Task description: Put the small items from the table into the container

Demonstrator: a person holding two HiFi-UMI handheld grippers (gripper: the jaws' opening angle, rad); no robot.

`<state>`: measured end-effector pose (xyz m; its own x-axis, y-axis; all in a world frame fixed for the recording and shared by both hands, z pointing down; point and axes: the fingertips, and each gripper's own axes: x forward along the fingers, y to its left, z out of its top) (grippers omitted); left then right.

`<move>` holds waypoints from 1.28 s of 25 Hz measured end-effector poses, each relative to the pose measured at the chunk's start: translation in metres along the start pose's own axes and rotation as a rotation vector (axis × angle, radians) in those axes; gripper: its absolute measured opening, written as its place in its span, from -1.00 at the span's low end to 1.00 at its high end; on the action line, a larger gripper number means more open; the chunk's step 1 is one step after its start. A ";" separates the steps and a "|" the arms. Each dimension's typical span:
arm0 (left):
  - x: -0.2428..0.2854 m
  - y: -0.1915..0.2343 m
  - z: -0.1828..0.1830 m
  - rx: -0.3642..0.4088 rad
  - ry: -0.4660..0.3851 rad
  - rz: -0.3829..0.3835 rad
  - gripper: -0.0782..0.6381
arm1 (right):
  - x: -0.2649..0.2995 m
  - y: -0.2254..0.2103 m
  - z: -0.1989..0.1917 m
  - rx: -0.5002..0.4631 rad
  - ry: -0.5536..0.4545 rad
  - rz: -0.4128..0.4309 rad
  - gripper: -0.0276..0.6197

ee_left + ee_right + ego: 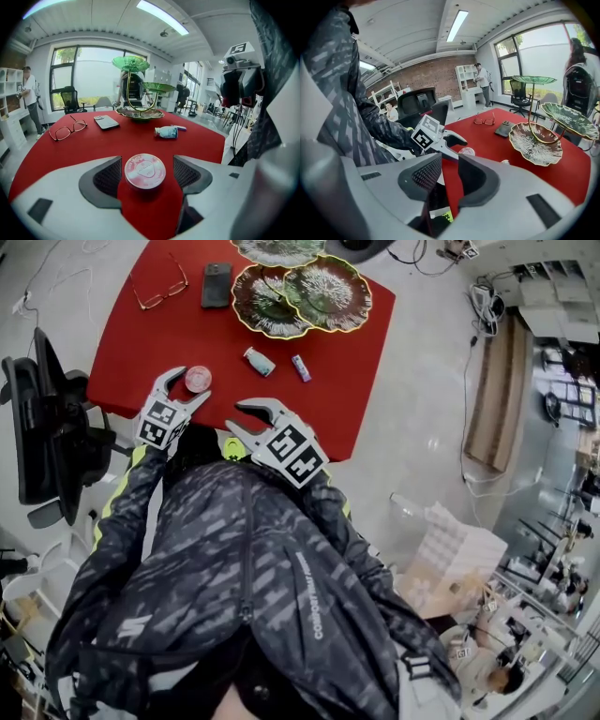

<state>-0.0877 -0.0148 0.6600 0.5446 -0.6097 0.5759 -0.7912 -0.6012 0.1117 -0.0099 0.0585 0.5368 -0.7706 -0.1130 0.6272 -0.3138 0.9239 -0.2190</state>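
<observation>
Left gripper view shows the left tool (146, 180) gaping wide around the pink round tin (145, 169) on the red worktop (93, 145), pads clear; it should centre, then close evenly. Right tool (448, 174) is part-open, empty.

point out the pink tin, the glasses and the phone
pink tin (145, 169): left gripper view, centre of its lid
glasses (59, 133): left gripper view, the lower lens
phone (106, 122): left gripper view, middle of its top face
</observation>
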 end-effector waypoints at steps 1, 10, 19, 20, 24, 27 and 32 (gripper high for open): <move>0.003 0.001 -0.003 0.003 0.011 -0.001 0.13 | 0.000 -0.001 0.000 0.003 0.003 0.000 -0.61; 0.017 0.011 -0.013 0.032 0.029 0.027 0.21 | 0.002 -0.007 -0.002 0.015 0.023 -0.012 -0.60; 0.021 0.010 -0.025 0.105 0.096 0.032 0.11 | 0.001 -0.004 -0.008 0.006 0.037 -0.008 -0.60; 0.021 0.010 -0.025 0.104 0.096 0.031 0.11 | 0.001 -0.004 -0.008 0.004 0.038 -0.008 -0.60; 0.021 0.010 -0.025 0.107 0.092 0.034 0.10 | -0.002 -0.004 -0.007 -0.002 0.035 -0.013 -0.60; 0.017 0.010 -0.023 0.092 0.079 0.032 0.10 | -0.004 -0.003 -0.008 -0.002 0.034 -0.016 -0.60; 0.012 0.017 -0.013 0.055 0.045 0.041 0.10 | -0.006 -0.005 -0.010 -0.002 0.031 -0.025 -0.60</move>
<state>-0.0980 -0.0260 0.6794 0.4980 -0.6112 0.6152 -0.7954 -0.6045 0.0434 0.0019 0.0579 0.5421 -0.7453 -0.1246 0.6550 -0.3312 0.9218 -0.2015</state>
